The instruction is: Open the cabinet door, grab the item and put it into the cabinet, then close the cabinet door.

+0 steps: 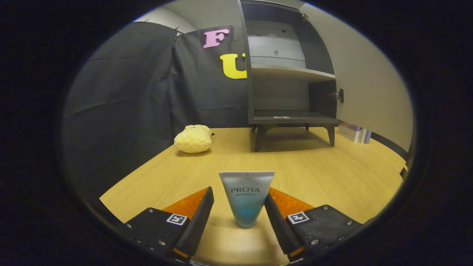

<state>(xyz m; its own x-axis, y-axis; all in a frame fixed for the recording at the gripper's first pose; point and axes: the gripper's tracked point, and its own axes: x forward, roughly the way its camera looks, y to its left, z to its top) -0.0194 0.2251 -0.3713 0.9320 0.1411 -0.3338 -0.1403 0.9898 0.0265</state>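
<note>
A pale blue cosmetic tube (246, 197) stands upright on its cap on the wooden table (325, 173), between my two fingers. My gripper (239, 207) is open: the left finger has a clear gap to the tube, the right finger sits very close to its side. Beyond, at the back of the table, a small dark cabinet (290, 92) on short legs stands with its door (362, 81) swung wide open to the right. Its lower shelf (292, 117) is bare apart from a small mark; an upper shelf sits above.
A yellow bun-shaped soft toy (193, 140) lies on the table left of the cabinet, by the black cloth wall. Some books (354, 132) stand behind the open door at the table's right. Open tabletop stretches between the tube and the cabinet.
</note>
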